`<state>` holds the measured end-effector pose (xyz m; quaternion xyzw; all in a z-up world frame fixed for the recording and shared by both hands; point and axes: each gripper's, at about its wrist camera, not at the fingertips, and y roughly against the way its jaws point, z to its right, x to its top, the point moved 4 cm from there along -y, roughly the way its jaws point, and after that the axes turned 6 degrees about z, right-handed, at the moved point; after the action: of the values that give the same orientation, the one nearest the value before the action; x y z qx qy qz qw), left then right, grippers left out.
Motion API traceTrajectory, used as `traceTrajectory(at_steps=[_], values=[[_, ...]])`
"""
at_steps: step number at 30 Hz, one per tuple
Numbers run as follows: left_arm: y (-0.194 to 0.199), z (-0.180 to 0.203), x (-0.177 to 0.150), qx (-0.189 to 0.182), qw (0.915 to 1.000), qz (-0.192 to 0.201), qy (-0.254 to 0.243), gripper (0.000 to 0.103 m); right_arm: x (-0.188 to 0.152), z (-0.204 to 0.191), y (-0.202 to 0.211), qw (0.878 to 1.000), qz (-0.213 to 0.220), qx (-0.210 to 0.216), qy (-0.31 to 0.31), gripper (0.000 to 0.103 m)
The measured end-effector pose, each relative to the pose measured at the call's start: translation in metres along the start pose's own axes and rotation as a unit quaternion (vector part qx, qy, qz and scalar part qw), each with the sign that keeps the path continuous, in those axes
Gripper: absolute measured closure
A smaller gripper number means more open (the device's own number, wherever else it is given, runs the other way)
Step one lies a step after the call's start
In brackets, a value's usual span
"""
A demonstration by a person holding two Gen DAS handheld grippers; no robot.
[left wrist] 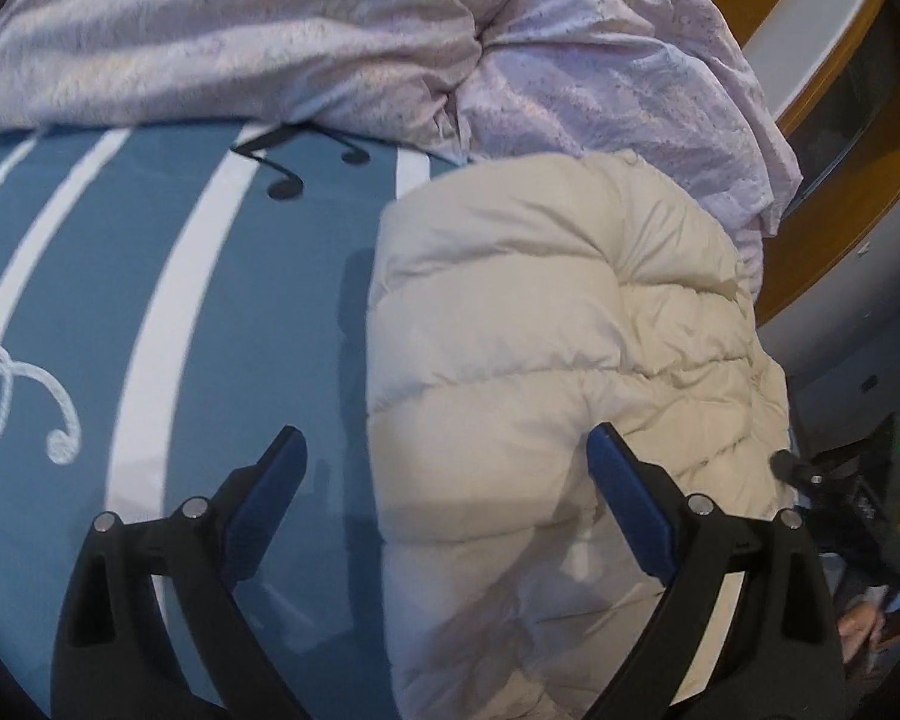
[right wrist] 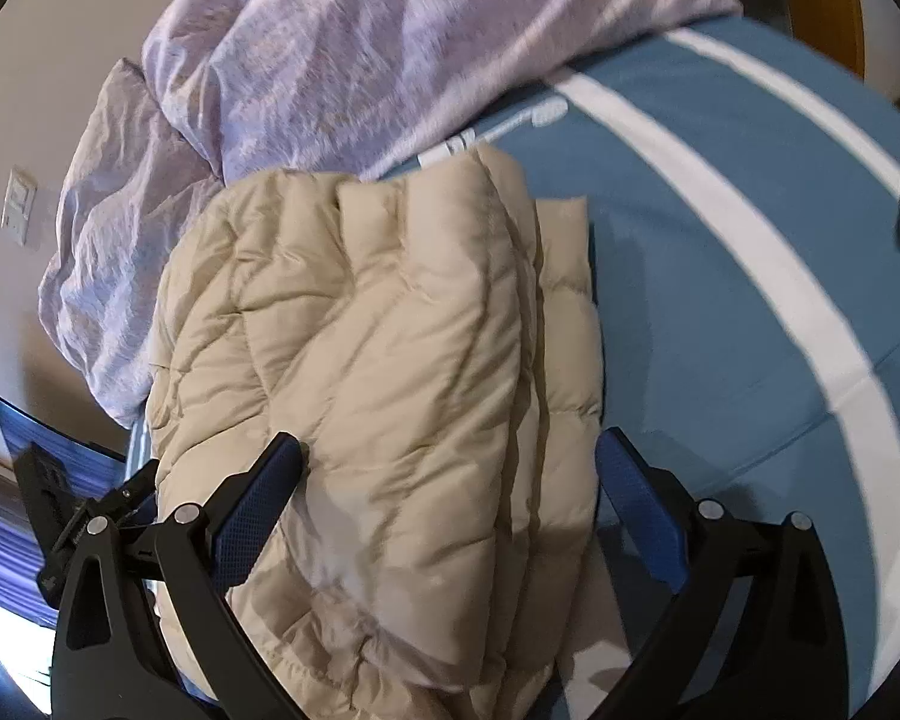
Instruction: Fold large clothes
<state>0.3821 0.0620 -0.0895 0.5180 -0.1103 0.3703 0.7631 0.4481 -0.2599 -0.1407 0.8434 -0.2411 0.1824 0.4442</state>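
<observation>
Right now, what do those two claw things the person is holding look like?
Both look alike: the left gripper and right gripper each have two black plastic arms with silver rivets, ending in flat blue textured pads. No cables, markings or sleeves are visible.

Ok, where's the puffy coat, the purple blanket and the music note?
puffy coat (right wrist: 390,330): right wrist view, middle of the folded top layer.
purple blanket (left wrist: 240,30): left wrist view, crumpled top.
music note (left wrist: 285,186): left wrist view, its round black head on the blue sheet.
</observation>
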Motion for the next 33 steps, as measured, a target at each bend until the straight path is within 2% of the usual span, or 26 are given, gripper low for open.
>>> traceTrajectory(at_steps=[6, 9, 16, 22, 25, 29, 33], values=[[-0.015, 0.000, -0.004, -0.031, 0.9991, -0.018, 0.023, 0.007, -0.004, 0.011, -0.008, 0.999, -0.007, 0.024, -0.031, 0.001], [-0.021, -0.001, -0.004, -0.042, 0.9984, -0.021, 0.031, 0.006, -0.004, 0.012, -0.007, 0.999, -0.001, 0.032, -0.028, 0.001], [-0.032, 0.003, -0.005, -0.067, 0.9966, -0.028, 0.040, 0.006, -0.005, 0.008, -0.012, 0.996, -0.001, 0.082, -0.029, 0.001], [-0.035, 0.014, -0.005, -0.071, 0.9968, -0.025, 0.026, 0.008, -0.007, 0.010, -0.015, 0.993, -0.004, 0.114, -0.038, 0.016], [-0.033, 0.022, -0.005, -0.061, 0.9981, -0.014, 0.003, 0.014, -0.009, 0.007, -0.018, 0.992, -0.007, 0.122, -0.037, 0.025], [-0.029, 0.024, -0.004, -0.061, 0.9981, -0.007, -0.003, 0.025, -0.010, 0.007, -0.020, 0.989, -0.007, 0.137, -0.049, 0.039], [-0.022, 0.025, -0.004, -0.067, 0.9977, 0.007, -0.010, 0.043, -0.011, 0.004, -0.018, 0.988, 0.001, 0.146, -0.046, 0.052]])
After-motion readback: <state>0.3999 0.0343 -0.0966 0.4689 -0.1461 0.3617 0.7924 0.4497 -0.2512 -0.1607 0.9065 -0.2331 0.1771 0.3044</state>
